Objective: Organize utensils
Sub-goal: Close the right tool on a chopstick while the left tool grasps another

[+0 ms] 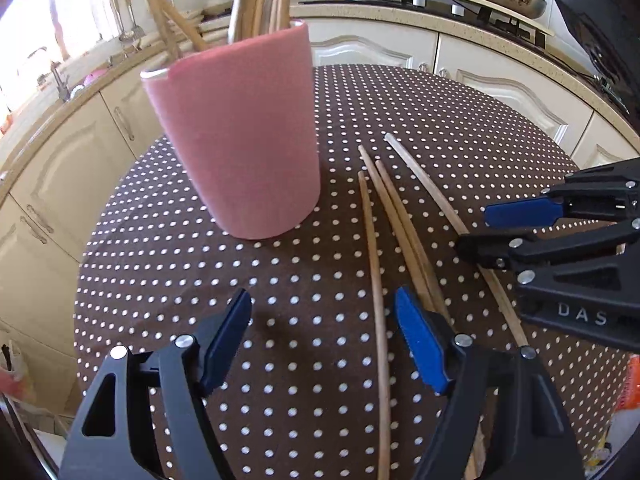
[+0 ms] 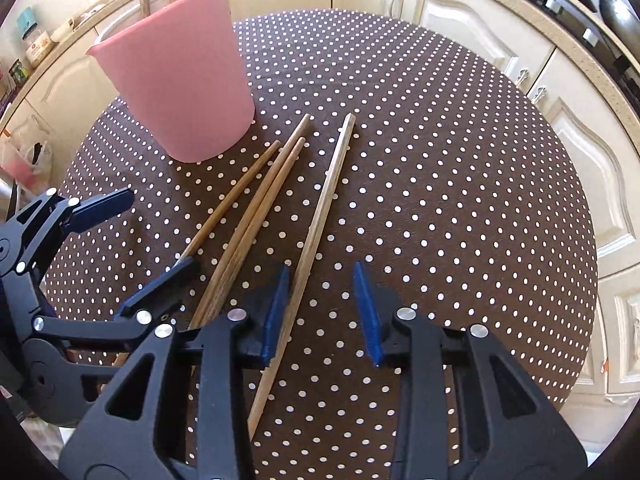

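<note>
A tall pink tapered plastic cup [image 2: 180, 76] stands upright on the round bench covered in brown cloth with white dots [image 2: 440, 160], and it already holds several long wooden sticks that lean out over its rim, so it reads as the collecting place for the utensils. Just beside the cup's base, on its near right side, four loose wooden chopsticks [image 2: 256, 204] lie flat on the cloth, their tips fanned toward the cup; three sit close together and the fourth chopstick [image 2: 320, 232] lies a little apart, farther from the cup.

The right hand-held gripper [image 2: 320, 312] is released, its blue-padded jaws parted with that lone chopstick running just inside the jaw nearer the cup, not yet pinched. This placement suggests a pick of the one stick that is easiest to separate from the rest.

The left hand-held gripper [image 1: 324, 336] is also released and empty, hovering low over the cloth in front of the cup with one chopstick passing between its jaws. It probably waits there to take a stick in turn, or to steady the cup.
</note>
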The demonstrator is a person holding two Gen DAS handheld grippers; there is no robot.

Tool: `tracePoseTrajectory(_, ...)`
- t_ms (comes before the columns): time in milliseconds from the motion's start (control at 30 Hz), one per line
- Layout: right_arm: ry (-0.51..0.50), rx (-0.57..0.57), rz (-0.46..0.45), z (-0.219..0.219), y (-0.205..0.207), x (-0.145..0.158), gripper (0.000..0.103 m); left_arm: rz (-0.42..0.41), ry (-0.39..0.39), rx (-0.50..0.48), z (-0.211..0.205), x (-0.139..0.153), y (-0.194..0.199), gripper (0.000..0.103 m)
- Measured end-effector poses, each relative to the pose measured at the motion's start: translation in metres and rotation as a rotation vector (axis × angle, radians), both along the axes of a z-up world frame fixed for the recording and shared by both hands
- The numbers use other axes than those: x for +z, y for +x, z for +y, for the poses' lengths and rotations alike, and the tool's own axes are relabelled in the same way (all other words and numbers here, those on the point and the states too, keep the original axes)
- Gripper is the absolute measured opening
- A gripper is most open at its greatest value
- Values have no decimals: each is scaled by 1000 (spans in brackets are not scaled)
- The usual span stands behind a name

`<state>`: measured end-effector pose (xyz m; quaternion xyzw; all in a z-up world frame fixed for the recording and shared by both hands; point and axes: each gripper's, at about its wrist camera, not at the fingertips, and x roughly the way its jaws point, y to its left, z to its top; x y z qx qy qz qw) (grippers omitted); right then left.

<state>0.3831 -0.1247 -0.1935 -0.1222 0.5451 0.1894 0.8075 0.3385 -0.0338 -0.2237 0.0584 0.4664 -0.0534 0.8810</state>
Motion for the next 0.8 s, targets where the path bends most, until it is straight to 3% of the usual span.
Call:
tracePoseTrajectory(367, -60, -11, 65, 17, 48, 2, 33, 49, -24, -10, -7, 0, 20, 72)
tracePoseTrajectory(667, -59, -2, 59, 17, 64, 4, 12, 27, -23, -92, -24, 2, 16, 35)
tracePoseTrajectory(700, -46, -6, 64, 14, 66, 4, 11, 30, -25, -99, -26, 3, 16, 30)
tracePoseTrajectory(733, -37, -10, 67, 11, 67, 4, 9, 31, -23, -101, -26, 3, 15, 14)
tracePoseTrajectory(767, -30, -13, 66, 5, 65, -2, 7, 35, -21, -102, -27, 2, 15, 7)
tracePoseTrajectory(800, -17, -17, 67, 3, 67, -2, 7, 37, -24, -103, -26, 2, 15, 6)
